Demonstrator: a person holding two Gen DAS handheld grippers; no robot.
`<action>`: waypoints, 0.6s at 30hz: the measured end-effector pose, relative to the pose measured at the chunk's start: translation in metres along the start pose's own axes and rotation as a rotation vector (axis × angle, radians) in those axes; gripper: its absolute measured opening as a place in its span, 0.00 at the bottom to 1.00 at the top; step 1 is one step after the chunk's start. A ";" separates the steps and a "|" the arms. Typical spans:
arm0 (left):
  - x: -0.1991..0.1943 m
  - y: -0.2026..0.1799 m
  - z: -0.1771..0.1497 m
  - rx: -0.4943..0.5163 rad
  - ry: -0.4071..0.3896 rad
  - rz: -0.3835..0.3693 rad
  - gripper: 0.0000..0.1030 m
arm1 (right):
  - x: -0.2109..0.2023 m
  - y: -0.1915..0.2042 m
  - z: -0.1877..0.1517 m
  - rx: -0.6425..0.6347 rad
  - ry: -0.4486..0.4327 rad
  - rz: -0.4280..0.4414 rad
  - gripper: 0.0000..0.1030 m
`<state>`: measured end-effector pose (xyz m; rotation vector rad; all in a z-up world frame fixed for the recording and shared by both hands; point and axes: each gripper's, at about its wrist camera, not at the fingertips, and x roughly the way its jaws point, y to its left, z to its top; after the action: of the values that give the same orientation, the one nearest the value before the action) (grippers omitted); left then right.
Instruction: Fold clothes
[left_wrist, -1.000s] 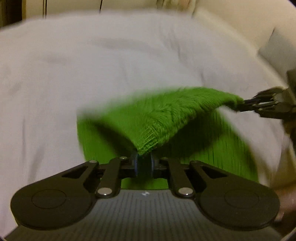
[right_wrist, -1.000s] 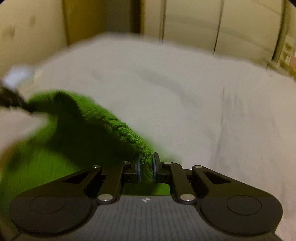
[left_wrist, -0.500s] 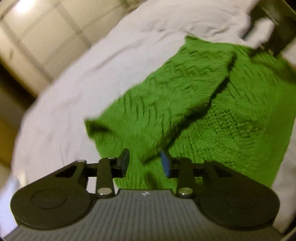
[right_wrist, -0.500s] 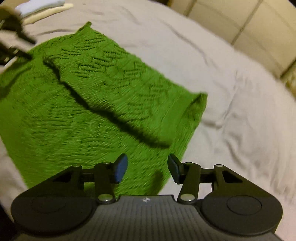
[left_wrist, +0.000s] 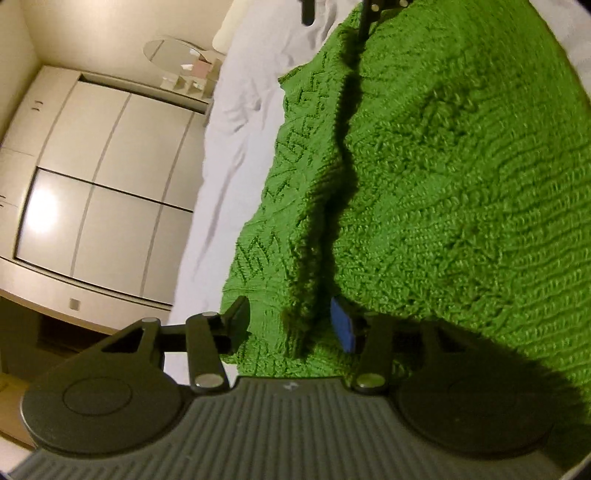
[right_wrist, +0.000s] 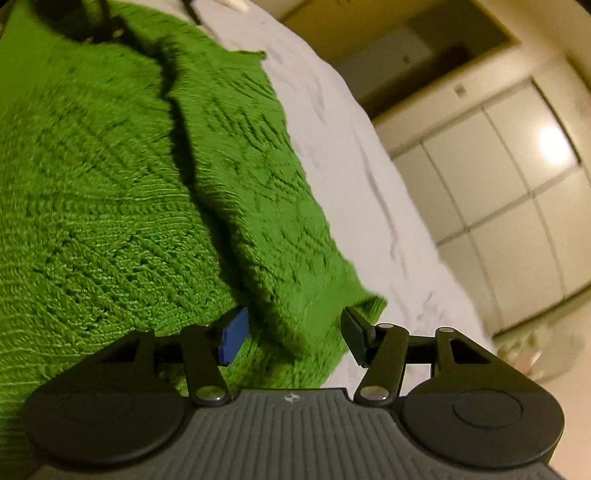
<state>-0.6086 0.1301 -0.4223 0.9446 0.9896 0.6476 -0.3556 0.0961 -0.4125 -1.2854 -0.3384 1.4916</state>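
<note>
A green knitted sweater (left_wrist: 443, 166) lies flat on the white bed (left_wrist: 236, 110), with a folded strip of it (left_wrist: 295, 177) laid over its body along one side. My left gripper (left_wrist: 291, 325) is open, its fingers straddling the near end of that strip without closing on it. In the right wrist view the same sweater (right_wrist: 92, 192) fills the left half, the folded strip (right_wrist: 266, 192) running down toward my right gripper (right_wrist: 293, 338), which is open just above the strip's end. The other gripper's fingers (left_wrist: 369, 14) show at the top edge of the left wrist view.
White sheet (right_wrist: 351, 155) lies beside the sweater, wrinkled. A cream wardrobe with panelled doors (left_wrist: 103, 177) stands past the bed's edge, also in the right wrist view (right_wrist: 517, 192). A round glass table (left_wrist: 173, 55) with small items stands near the wardrobe.
A second ago both grippers were shut on the lifted sweater edge. They have let it go onto the body, opened wide, and tilted down close over the fold's two ends.
</note>
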 end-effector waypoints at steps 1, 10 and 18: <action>0.002 -0.001 -0.001 -0.007 0.006 0.006 0.43 | 0.002 0.002 0.002 -0.026 -0.007 -0.008 0.56; 0.011 0.013 0.005 -0.036 0.105 -0.035 0.08 | 0.027 0.001 0.014 -0.040 0.039 -0.005 0.03; -0.081 0.016 0.010 -0.206 0.053 0.004 0.08 | -0.074 -0.005 0.010 0.187 -0.042 -0.065 0.03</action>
<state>-0.6347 0.0684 -0.3733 0.7512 0.9479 0.7654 -0.3740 0.0405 -0.3664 -1.0861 -0.2588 1.4604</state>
